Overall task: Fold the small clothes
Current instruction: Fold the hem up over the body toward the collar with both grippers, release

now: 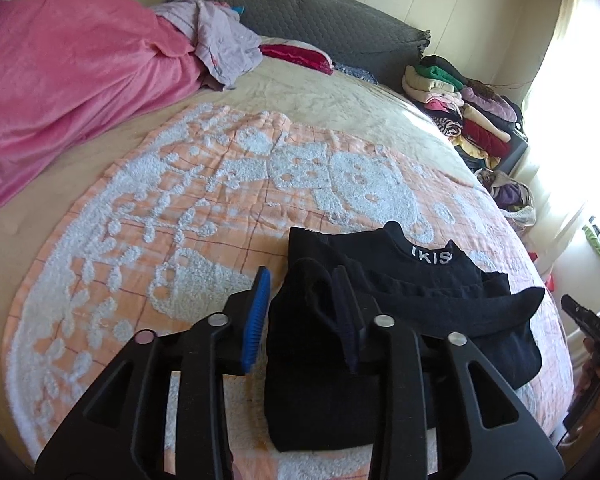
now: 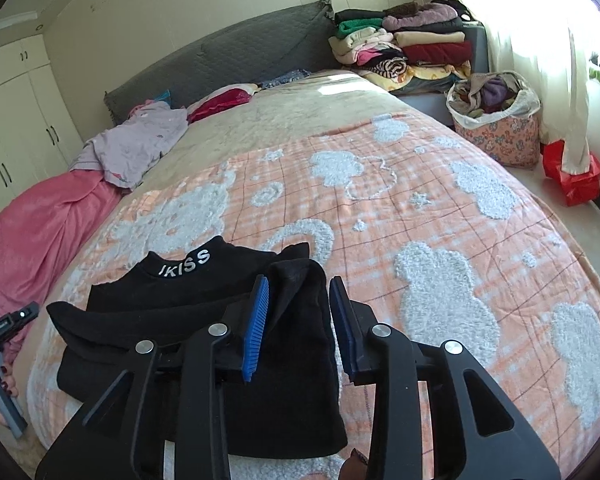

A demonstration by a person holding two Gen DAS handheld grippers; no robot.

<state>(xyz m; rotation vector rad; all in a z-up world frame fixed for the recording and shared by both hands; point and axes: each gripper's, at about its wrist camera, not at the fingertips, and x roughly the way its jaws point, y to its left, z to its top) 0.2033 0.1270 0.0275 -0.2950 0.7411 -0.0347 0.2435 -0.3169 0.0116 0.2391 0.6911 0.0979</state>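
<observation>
A black top [image 1: 404, 280] with white "IKISS" lettering on its collar lies on the orange-and-white blanket [image 1: 172, 216] on the bed. Its sides are folded inward. My left gripper [image 1: 302, 276] hovers over the top's left folded edge. Its blue-padded jaws stand apart, a ridge of black cloth lies loose between them, and a gap shows at the left pad. In the right wrist view, my right gripper [image 2: 300, 280] is open over the right folded edge of the top [image 2: 204, 292], with cloth between the pads and not pinched. Each view catches the other gripper at its edge.
A pink cover [image 1: 60, 92] and a lilac garment [image 1: 216, 44] lie at the bed's left. Stacks of folded clothes [image 2: 404, 48] sit beside the grey headboard [image 2: 228, 56]. A floral basket [image 2: 496, 120] full of clothes and a red box [image 2: 572, 176] stand on the floor by the curtain.
</observation>
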